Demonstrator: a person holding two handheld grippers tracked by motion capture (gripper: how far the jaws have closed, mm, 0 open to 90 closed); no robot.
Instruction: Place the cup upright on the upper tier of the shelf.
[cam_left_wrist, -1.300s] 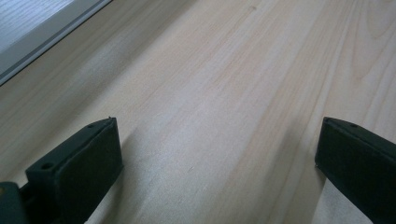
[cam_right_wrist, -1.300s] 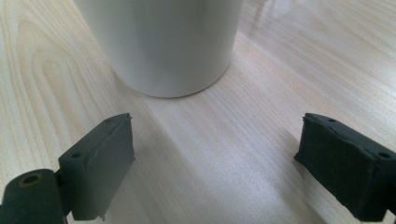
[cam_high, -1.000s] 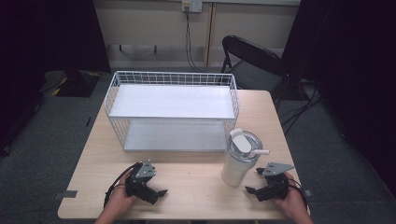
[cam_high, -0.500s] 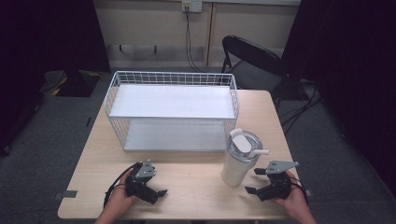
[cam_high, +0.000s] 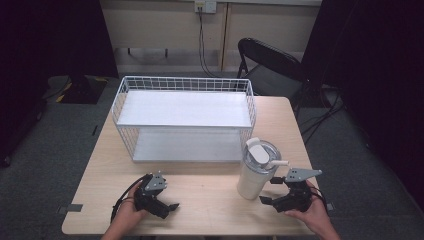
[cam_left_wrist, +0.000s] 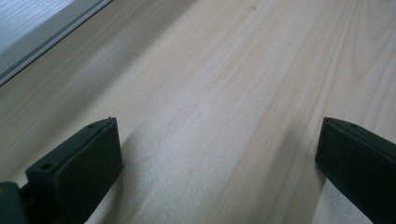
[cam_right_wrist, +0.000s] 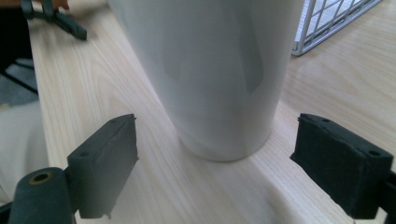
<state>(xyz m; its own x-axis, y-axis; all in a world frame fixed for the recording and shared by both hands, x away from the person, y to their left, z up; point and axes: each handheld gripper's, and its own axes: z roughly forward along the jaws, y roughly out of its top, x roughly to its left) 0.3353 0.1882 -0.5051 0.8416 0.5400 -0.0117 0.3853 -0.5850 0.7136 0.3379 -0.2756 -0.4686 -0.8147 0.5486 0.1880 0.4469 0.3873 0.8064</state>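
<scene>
White and tall, the tumbler (cam_high: 257, 170) stands upright on the bench (cam_high: 210, 205), at about four o'clock from the wire basket (cam_high: 185, 117) and just beside its front right corner. The right gripper (cam_high: 278, 196) sits low on the bench at the tumbler's four o'clock, its fingers (cam_right_wrist: 107, 161) spread wide and lined up on the base of the cup, not yet touching it. In the right gripper view the cup's foot lies between the two pads but farther off than they are, so the step in hand looks like the approach to a grasp.

To do it well, I would slide forward until the body sits fully between the pads, and raise the grip somewhat: the wall tapers toward the foot, so a low pinch may slip or tip the cup. Close slowly and squarely. Mind the lid (cam_high: 261, 150) and the straw-like spout pointing toward three o'clock.

Resting at seven o'clock of the basket, the left gripper (cam_high: 161, 204) has its fingers (cam_left_wrist: 81, 161) spread over bare wood, well apart from the tumbler.
</scene>
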